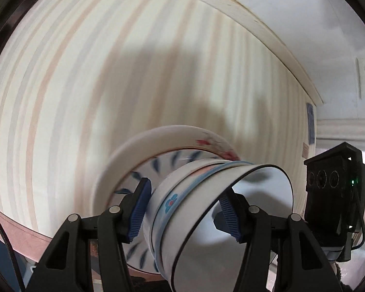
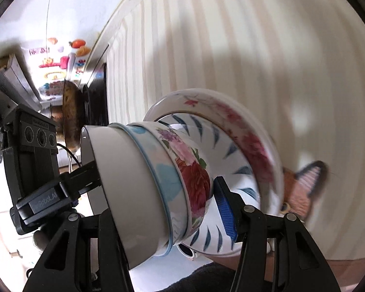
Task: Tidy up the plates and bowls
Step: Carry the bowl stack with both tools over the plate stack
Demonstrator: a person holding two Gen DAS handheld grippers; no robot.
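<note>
Fingers of the left gripper [image 1: 185, 209] straddle the wall of the nested bowls [image 1: 194, 209]: one blue pad sits outside against the stack, the other inside the topmost white bowl [image 1: 231, 219], closed on its rim. Across the stack, the right gripper [image 2: 163, 206] does the mirror job. Its right pad [image 2: 226, 214] presses the outside by the flowered bowl [image 2: 194, 182]; its other finger is hidden behind the white bowl, so I judge it clamped on the stack without seeing the full pinch.

Outward from both claws, the bowls sit in a blue-leaf dish [image 2: 231, 150], which rests on a wide rose-rimmed plate [image 2: 250, 141]. In both views the stack's axis runs roughly forward and sideways rather than straight up, though that may reflect how the hands are turned. The whole pile lies directly between the grippers, neither one nearer, with each seen from the other's camera on the opposite side.

Beyond lies the striped tablecloth [image 1: 109, 73], blurred. A butterfly print [image 2: 304, 185] shows just past the plate. Whether the plate is touching the cloth I cannot tell; any coming move depends on both hands keeping level together.
</note>
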